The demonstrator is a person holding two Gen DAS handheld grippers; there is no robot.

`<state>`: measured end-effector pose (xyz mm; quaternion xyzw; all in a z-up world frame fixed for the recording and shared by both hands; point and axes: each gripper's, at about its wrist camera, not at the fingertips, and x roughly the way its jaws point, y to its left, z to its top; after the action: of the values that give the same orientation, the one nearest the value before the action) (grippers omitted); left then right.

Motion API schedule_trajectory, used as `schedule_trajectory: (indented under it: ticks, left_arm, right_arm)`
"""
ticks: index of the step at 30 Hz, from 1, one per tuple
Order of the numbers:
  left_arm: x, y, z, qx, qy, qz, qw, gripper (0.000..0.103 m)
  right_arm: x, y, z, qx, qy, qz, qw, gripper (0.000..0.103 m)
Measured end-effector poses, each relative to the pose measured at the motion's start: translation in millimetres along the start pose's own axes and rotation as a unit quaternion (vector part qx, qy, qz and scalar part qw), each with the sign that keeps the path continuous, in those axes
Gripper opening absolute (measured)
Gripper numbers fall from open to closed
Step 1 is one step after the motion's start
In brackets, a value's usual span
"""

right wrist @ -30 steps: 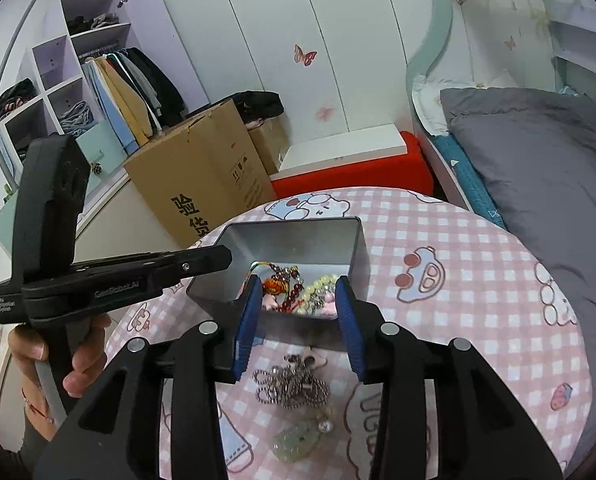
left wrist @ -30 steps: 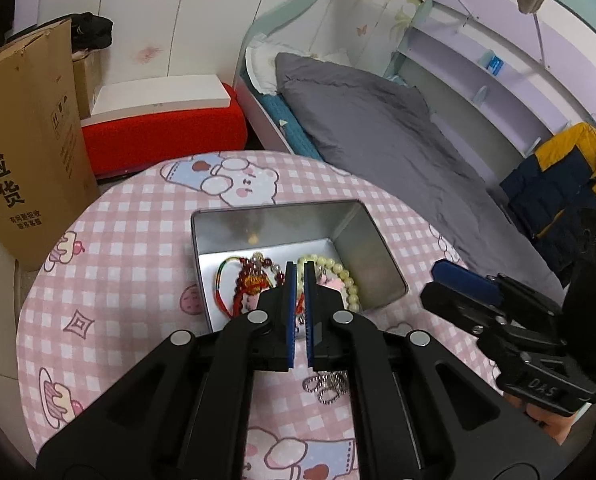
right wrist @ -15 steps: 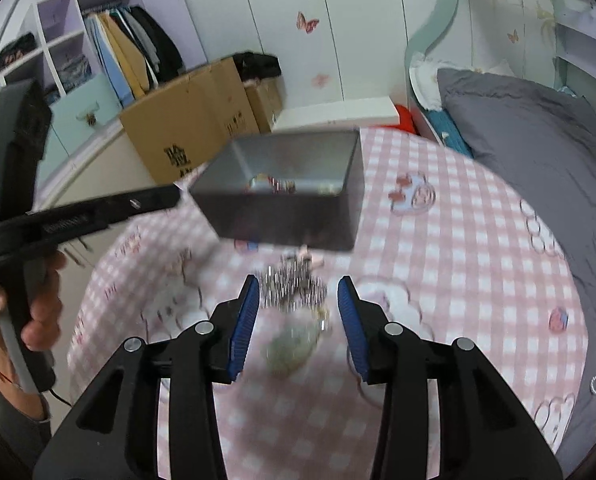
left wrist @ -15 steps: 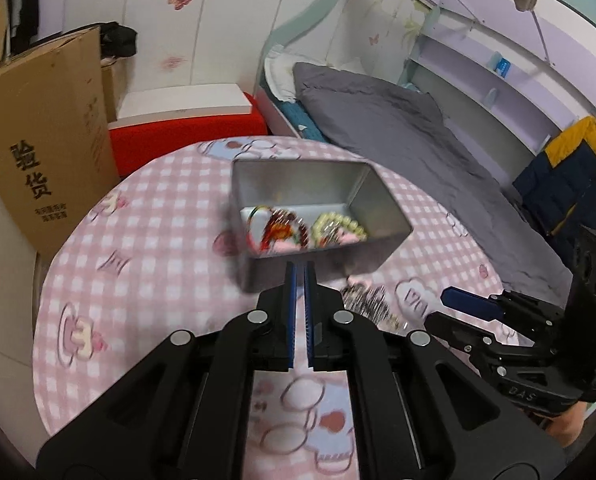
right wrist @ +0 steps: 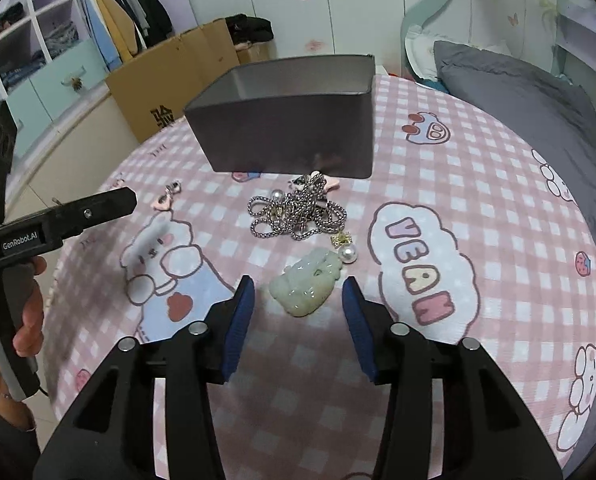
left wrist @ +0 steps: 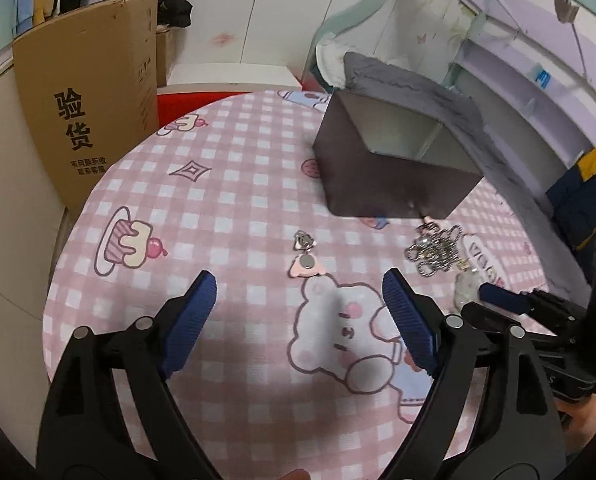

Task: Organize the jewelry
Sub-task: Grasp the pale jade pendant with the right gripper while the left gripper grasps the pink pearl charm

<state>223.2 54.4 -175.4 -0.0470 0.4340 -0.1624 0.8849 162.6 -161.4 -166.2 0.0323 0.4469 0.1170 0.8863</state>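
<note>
A grey metal tin (right wrist: 294, 120) stands on the pink checked round table (right wrist: 477, 184); it also shows in the left wrist view (left wrist: 393, 168). In front of it lie a silver chain (right wrist: 298, 212), a pale green jade pendant (right wrist: 305, 286) with a pearl, and a small pink charm (left wrist: 305, 266). My right gripper (right wrist: 298, 312) is open, low over the table, its jaws on either side of the jade pendant, not touching it. My left gripper (left wrist: 299, 312) is open and empty, just short of the pink charm. The tin's contents are hidden.
A cardboard box (left wrist: 94, 92) stands off the table's left edge. A bed with a grey cover (right wrist: 537, 92) lies to the right. A red cushion (left wrist: 202, 100) sits behind the table. Wardrobe shelves (right wrist: 38, 40) are at far left.
Both grippers have dropped low and pulled back from the tin. My left gripper has opened from shut. The right one now frames the jade pendant.
</note>
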Motion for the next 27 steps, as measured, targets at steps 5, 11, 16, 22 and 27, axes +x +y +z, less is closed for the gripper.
schedule_trajectory:
  ticks: [5,11,16,22,27]
  left_arm:
    - [18,-2,2,0.011,0.011,0.027,0.9995,0.084]
    - [26,-4,2,0.024,0.016,0.047,0.9985,0.084]
    - [28,-5,3,0.034,0.018,0.058,0.9976,0.066]
    - [31,-7,8,0.045,0.019,0.056,0.9972,0.047]
    - [35,-13,11,0.059,0.023,0.057,0.9963,0.034]
  right_arm:
    - [7,5,4,-0.003,-0.005,-0.026,1.0,0.051]
    - [10,9,2,-0.032,-0.01,-0.061,0.998,0.037]
    - [6,6,-3,-0.04,-0.011,-0.048,0.998,0.036]
    - [-8,-5,-6,-0.023,-0.019,-0.022,0.999,0.036]
    - [-19,-7,1,-0.02,-0.031,-0.008,0.999,0.036]
